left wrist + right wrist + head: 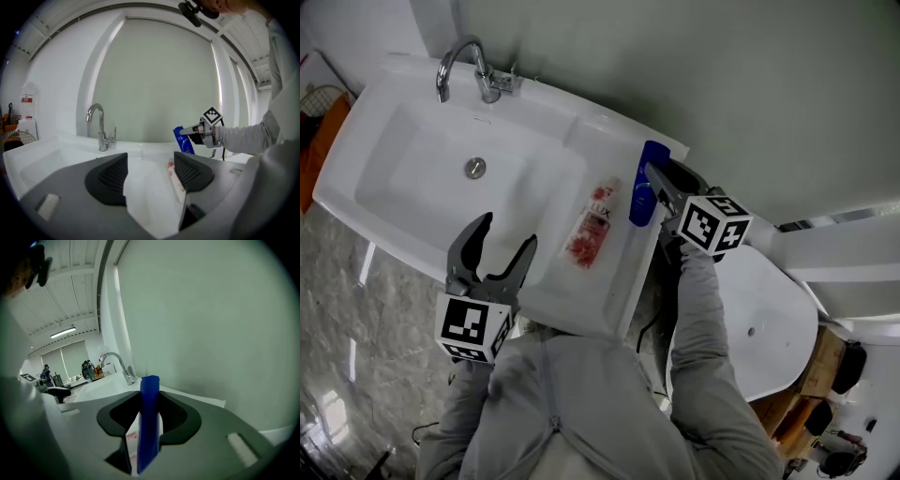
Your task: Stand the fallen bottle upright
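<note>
Probably light, stiff and slick, the bottle is clamped across its body by the right gripper; the left gripper is held open.

Pale green wall; white washbasin; glossy grey floor.

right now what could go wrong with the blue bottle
The right gripper holds the bottle tilted, so it might swivel or slip. It hangs near the right edge of the counter, so if set down there it could fall off. The Lux pack lies close, and landing on it could topple the bottle.
</note>
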Motion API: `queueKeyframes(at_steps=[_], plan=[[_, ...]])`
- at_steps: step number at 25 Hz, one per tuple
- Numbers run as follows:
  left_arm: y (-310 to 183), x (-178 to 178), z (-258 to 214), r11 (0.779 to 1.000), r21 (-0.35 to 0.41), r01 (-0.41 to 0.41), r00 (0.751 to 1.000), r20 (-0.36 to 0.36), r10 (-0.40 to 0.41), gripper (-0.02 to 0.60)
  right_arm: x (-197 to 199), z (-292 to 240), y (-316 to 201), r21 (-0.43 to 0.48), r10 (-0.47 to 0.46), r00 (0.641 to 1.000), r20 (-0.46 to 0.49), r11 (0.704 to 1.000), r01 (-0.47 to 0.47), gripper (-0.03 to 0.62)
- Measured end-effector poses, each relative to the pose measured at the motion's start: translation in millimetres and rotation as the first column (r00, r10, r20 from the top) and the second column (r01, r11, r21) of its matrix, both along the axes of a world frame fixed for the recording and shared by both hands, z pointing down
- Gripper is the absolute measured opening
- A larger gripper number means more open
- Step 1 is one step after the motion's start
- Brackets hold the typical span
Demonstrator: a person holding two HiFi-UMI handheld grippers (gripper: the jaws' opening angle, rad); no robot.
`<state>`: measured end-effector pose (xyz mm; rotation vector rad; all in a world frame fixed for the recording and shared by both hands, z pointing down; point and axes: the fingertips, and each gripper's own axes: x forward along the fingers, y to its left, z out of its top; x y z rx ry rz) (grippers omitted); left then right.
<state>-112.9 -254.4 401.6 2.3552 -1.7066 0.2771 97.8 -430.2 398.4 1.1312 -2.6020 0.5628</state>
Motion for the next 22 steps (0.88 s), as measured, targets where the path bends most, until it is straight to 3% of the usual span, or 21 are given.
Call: queueKeyframes(at_steps=[11,22], plan=[[-6,-12,1,0.996,-0.023,0.09,0.995,0.033,-0.09,0.336,-31,-1,-79,0.168,-0.042,0.998,0.056,0.985,0.032,0.13],[-9,-8,11,0.989,-0.094,0.112,0.993,0.032,-0.109,0.336,-64,-5,-109,0.316,-0.068,0.996,0.066,0.948,0.043,0.13]])
